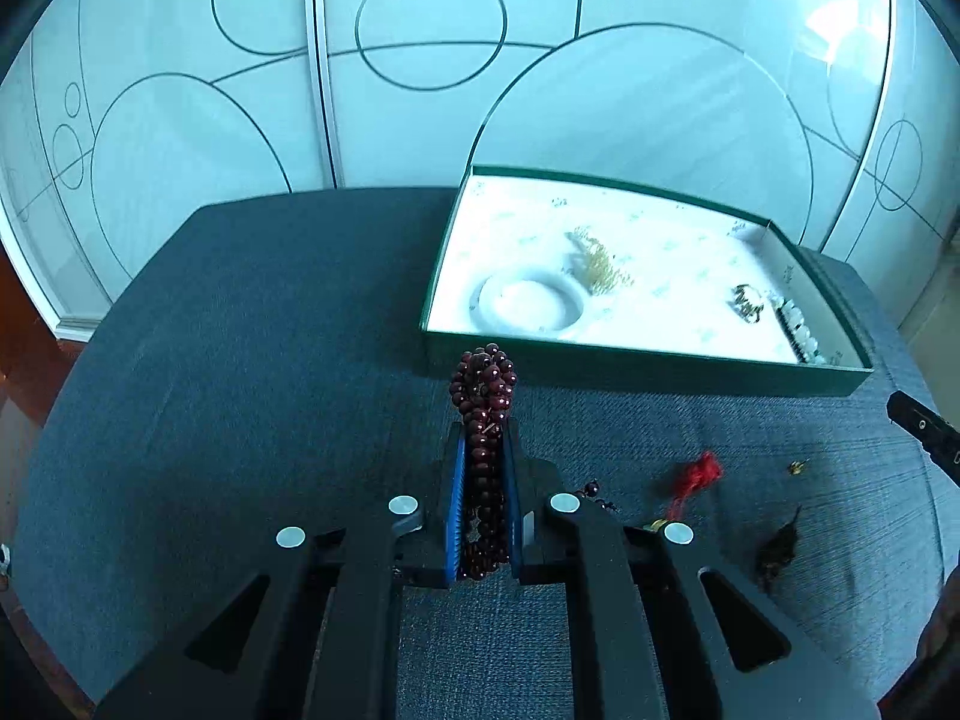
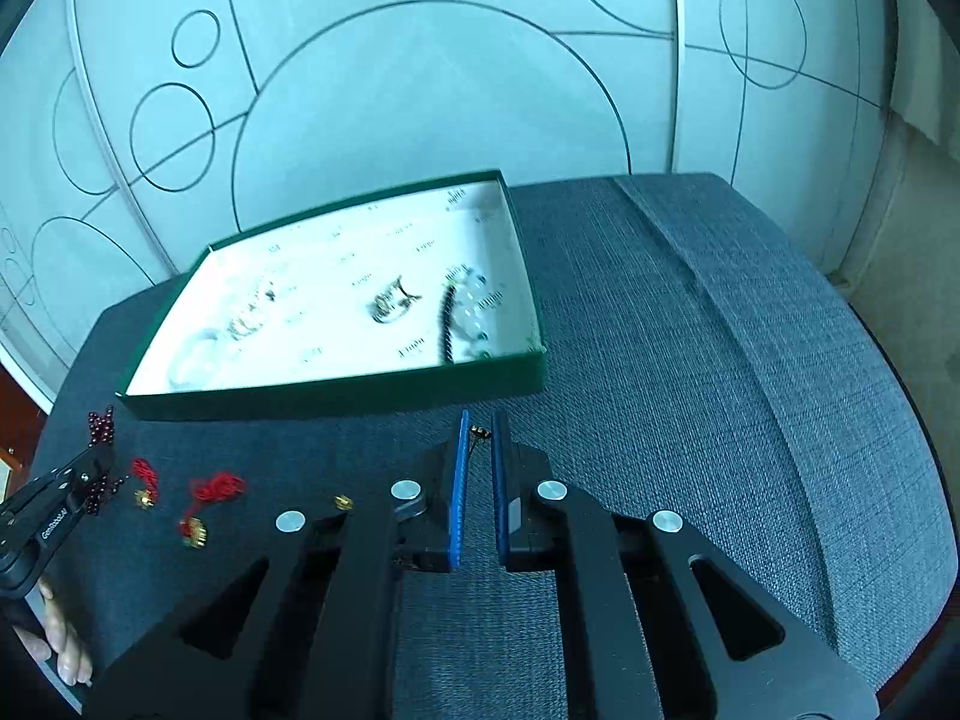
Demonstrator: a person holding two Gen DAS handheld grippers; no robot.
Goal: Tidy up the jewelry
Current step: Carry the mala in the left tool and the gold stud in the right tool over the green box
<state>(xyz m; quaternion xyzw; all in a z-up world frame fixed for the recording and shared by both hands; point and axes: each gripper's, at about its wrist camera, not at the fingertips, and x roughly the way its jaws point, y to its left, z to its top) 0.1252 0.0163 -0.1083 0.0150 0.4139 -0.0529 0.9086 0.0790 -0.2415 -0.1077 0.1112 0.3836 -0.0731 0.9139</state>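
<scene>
Dark red beads [image 1: 485, 384], a green-walled box [image 1: 648, 363] lined white, grey-blue woven cloth [image 1: 240, 360], perhaps gold charms [image 2: 195, 534].

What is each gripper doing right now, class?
Left gripper: shut on the dark red bead strand.
Right gripper: shut on a small gold-tipped trinket.

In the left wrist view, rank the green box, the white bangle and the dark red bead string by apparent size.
1. green box
2. dark red bead string, though nearness inflates it
3. white bangle
</scene>
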